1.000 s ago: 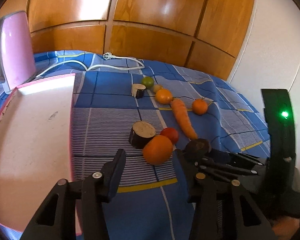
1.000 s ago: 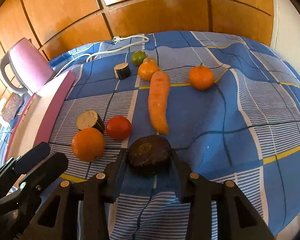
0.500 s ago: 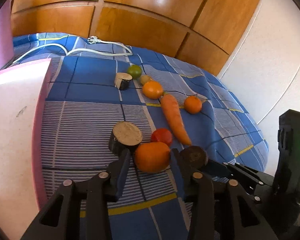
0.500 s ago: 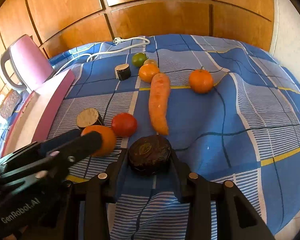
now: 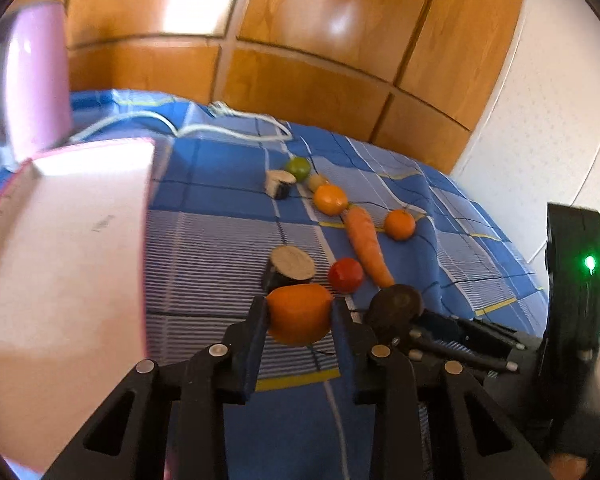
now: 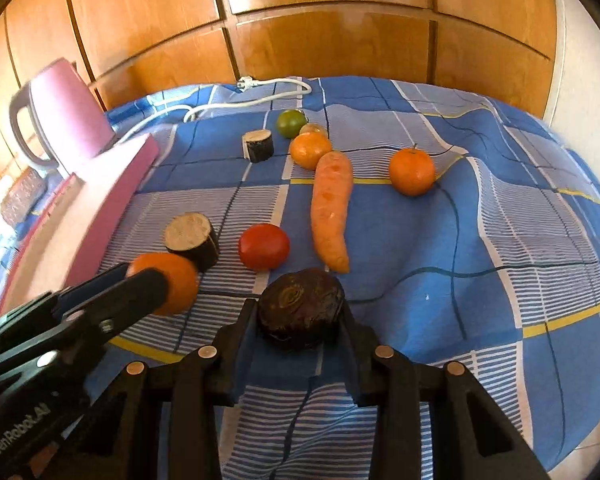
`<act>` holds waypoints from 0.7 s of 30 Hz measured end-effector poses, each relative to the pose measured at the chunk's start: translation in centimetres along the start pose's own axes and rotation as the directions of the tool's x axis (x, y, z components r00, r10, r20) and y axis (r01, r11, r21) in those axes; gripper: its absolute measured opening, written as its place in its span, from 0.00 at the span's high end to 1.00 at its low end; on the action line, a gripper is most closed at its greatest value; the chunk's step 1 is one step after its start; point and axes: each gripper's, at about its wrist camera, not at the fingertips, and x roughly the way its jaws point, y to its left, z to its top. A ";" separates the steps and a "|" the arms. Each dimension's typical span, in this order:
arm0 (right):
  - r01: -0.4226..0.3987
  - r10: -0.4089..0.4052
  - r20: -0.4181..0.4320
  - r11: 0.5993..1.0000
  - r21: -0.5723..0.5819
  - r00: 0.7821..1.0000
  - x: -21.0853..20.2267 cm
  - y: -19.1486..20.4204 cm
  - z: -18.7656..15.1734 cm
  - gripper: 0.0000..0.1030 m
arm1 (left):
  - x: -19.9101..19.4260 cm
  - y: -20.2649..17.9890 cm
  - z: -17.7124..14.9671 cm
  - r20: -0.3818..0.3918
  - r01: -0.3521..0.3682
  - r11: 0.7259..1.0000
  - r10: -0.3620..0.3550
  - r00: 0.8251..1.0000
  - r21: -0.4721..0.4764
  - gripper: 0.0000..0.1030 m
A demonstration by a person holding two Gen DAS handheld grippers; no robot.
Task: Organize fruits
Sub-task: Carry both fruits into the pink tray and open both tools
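while both sets of tongs point down at the blue checked cloth [image 6: 480, 240], the left gripper [image 5: 299, 316] is closing on a large orange [image 5: 300, 312], its two pads pressed against the fruit's sides. the right gripper [image 6: 300, 320], just to its right, is closing too, with a dark beetroot [image 6: 300, 314] pinched between its narrow jaws. ahead of the beetroot lie a red tomato [image 6: 264, 246] and a carrot [image 6: 332, 204]; a cut dark stub [image 6: 192, 240] sits just behind the orange. left of the left tongs stands a pink tray [image 5: 60, 240].
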 end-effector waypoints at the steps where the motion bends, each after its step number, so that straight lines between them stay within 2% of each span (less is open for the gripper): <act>1: -0.004 0.004 0.008 1.000 0.001 1.000 -0.2 0.0 0.0 0.64 | -0.6 -0.1 -0.2 0.019 -0.026 1.000 0.026 1.000 0.010 0.69; 5: -0.021 0.023 0.054 0.999 -0.043 0.998 -1.2 1.0 -0.2 0.64 | -3.3 -0.4 -0.8 0.117 -0.129 0.991 0.124 0.985 0.038 0.69; 8: -0.024 0.032 0.081 0.994 -0.107 0.996 -1.9 2.3 -0.6 0.64 | -5.7 -0.2 -1.3 0.194 -0.198 0.980 0.189 0.963 0.024 0.69; 11: -0.037 0.050 0.096 0.990 -0.136 0.994 -2.5 3.2 -0.5 0.64 | -7.3 1.1 -1.1 0.243 -0.257 0.965 0.259 0.935 -0.042 0.69; 13: -0.052 0.066 0.093 0.988 -0.147 0.993 -2.6 3.8 -0.5 0.64 | -8.0 2.5 -0.9 0.254 -0.285 0.953 0.303 0.919 -0.106 0.68; 15: -0.077 0.093 0.092 0.983 -0.164 0.991 -2.8 4.9 -0.3 0.64 | -8.5 4.3 -0.8 0.245 -0.323 0.929 0.361 0.900 -0.182 0.68; 16: -0.091 0.110 0.096 0.980 -0.179 0.989 -2.9 5.6 -0.1 0.64 | -8.6 5.0 -0.7 0.236 -0.329 0.920 0.375 0.896 -0.213 0.68; 18: -0.123 0.146 0.097 0.969 -0.213 0.984 -3.1 7.1 0.5 0.64 | -8.7 6.3 -0.7 0.215 -0.374 0.888 0.433 0.875 -0.267 0.68; 20: -0.152 0.178 0.092 0.959 -0.240 0.980 -3.1 8.5 0.9 0.64 | -9.0 7.8 -0.8 0.202 -0.382 0.862 0.461 0.864 -0.333 0.67; 21: -0.167 0.195 0.089 0.953 -0.252 0.977 -3.0 9.2 1.2 0.64 | -9.1 8.3 -0.8 0.192 -0.405 0.842 0.489 0.851 -0.356 0.67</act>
